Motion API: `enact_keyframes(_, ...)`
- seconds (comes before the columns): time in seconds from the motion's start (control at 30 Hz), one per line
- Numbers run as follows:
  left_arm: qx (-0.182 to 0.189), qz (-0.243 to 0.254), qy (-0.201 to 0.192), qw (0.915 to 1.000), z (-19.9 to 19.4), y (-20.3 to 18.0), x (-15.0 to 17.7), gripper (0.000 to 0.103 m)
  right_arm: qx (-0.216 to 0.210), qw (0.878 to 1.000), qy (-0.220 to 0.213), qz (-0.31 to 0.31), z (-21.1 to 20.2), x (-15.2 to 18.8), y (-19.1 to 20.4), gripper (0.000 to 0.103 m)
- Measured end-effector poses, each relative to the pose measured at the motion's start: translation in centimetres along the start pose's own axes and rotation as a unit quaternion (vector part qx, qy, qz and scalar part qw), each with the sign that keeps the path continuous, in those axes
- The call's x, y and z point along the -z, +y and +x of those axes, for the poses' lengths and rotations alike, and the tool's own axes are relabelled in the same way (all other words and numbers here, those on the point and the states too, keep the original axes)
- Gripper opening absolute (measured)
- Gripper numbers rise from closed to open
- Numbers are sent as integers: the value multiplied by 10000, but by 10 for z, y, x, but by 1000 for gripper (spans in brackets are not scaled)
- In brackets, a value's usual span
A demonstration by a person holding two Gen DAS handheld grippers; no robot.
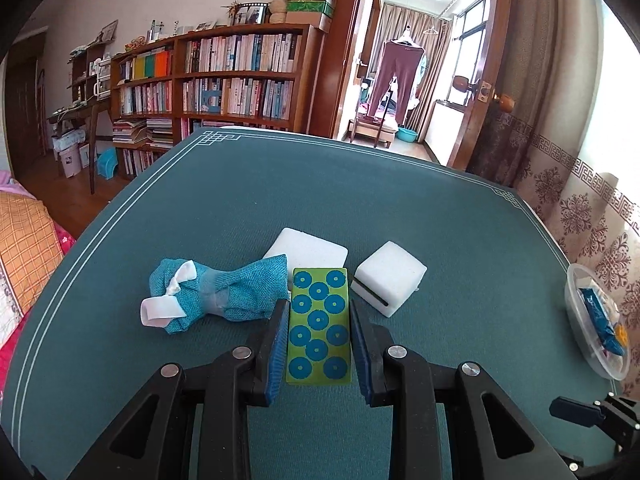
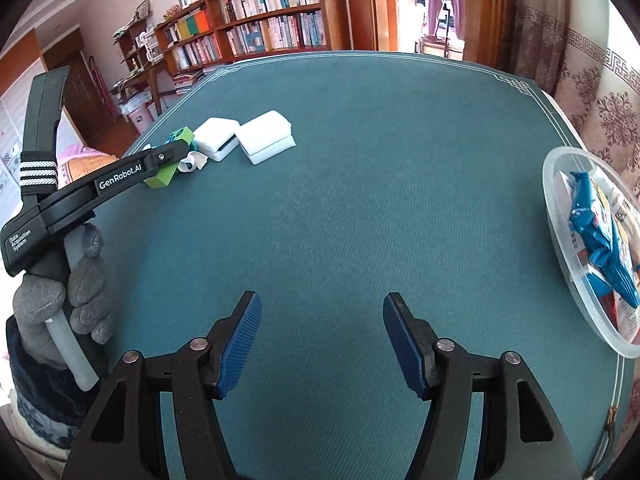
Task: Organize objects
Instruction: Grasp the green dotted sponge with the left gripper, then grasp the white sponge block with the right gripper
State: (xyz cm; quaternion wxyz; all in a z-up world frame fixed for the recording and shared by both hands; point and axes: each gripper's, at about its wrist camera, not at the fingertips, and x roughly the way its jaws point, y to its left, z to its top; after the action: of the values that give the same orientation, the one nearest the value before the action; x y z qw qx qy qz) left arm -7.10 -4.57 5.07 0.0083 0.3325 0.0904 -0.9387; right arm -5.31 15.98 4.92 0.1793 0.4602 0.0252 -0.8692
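My left gripper [image 1: 319,312] is shut on a green block with blue circles [image 1: 319,324], its blue pads pressed against the block's long sides on the teal table. A blue cloth pouch with white ribbon [image 1: 208,294] lies just left of it. Two white foam blocks [image 1: 306,250] [image 1: 388,278] sit behind and to the right. From the right wrist view the left gripper [image 2: 172,152] holds the green block [image 2: 168,176] at the far left, next to the white blocks [image 2: 266,136]. My right gripper [image 2: 322,316] is open and empty over bare table.
A clear plastic bowl [image 2: 560,216] with blue snack packets [image 2: 600,240] stands at the table's right edge; it also shows in the left wrist view [image 1: 576,312]. The teal table mat [image 2: 360,200] spreads between the grippers. A bookshelf [image 1: 224,76] and a doorway lie beyond.
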Motion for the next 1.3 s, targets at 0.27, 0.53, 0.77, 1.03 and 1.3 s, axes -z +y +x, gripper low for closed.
enact_keyframes(0.27,-131,-236,-13,9996,-1,9,-2,31,-104,9999,33,-75,31,-35,19,65)
enact_keyframes(0.53,-140,-438,61,9989,0,19,-3,31,-133,9996,-21,-243,61,-60,31,65)
enact_keyframes(0.77,-169,-559,117,9982,3,24,-3,31,-216,9978,-346,-513,79,-89,39,68)
enact_keyframes(1.03,-135,-557,137,9983,3,23,-3,31,-151,9947,-395,-934,106,-114,59,69)
enact_keyframes(1.3,-108,-531,211,9983,7,22,-1,31,-110,9945,-380,-969,126,-126,59,69)
